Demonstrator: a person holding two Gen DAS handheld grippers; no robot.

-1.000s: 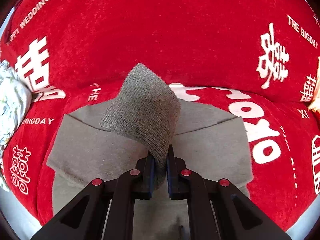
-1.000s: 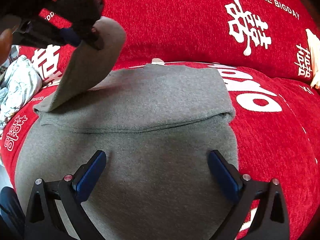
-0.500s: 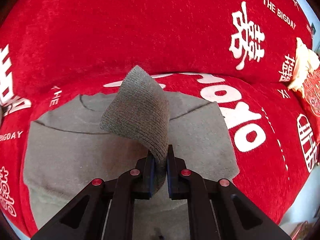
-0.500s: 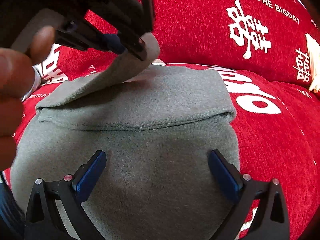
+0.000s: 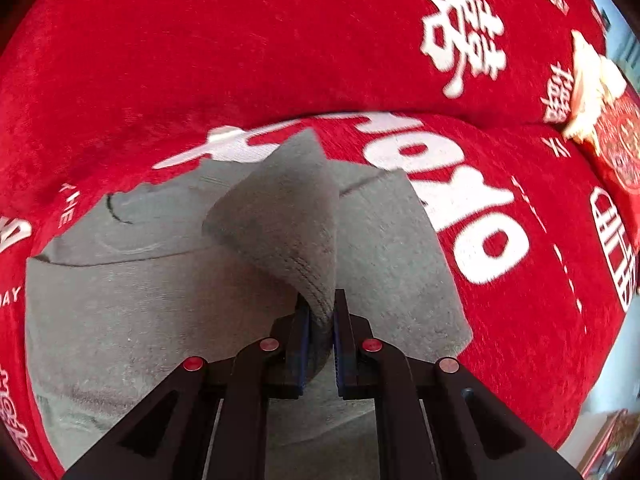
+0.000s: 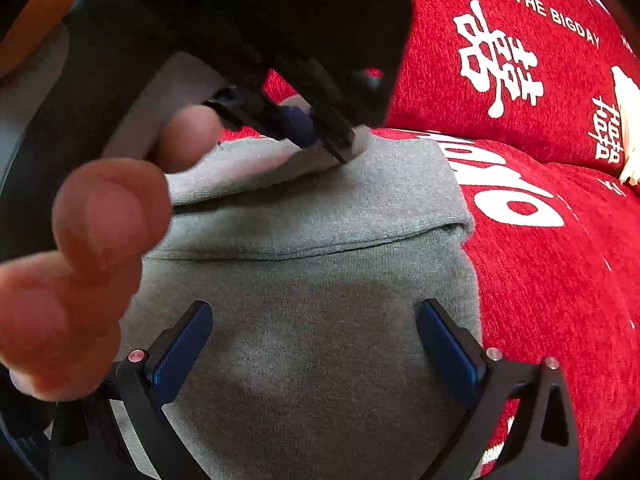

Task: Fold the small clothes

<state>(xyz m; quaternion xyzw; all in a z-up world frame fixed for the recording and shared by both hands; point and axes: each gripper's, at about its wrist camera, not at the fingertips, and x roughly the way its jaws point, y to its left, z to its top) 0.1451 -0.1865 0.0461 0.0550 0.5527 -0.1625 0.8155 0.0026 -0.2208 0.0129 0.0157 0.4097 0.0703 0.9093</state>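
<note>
Left gripper clamps sleeve cuff; right gripper gapes empty over sweater. Soft, light knit: grip edges, hems.

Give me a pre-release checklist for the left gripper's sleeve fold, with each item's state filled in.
1. Left gripper clamped on the ribbed grey knit sleeve cuff: ok, cloth sits between the shut pads.
2. Cuff carried over the folded grey knit sweater: ok, the right wrist view shows it over the body's upper part.
3. Cuff lying flat on the sweater: not ok, it stands curled above the pads.
4. Right gripper clear of the fold: ok, it is open and its pads hold nothing.
5. Right gripper pressing the sweater down: cannot tell.
6. Sweater lying fully on the red plush cover with white lettering: cannot tell, its near edge is out of view.
</note>
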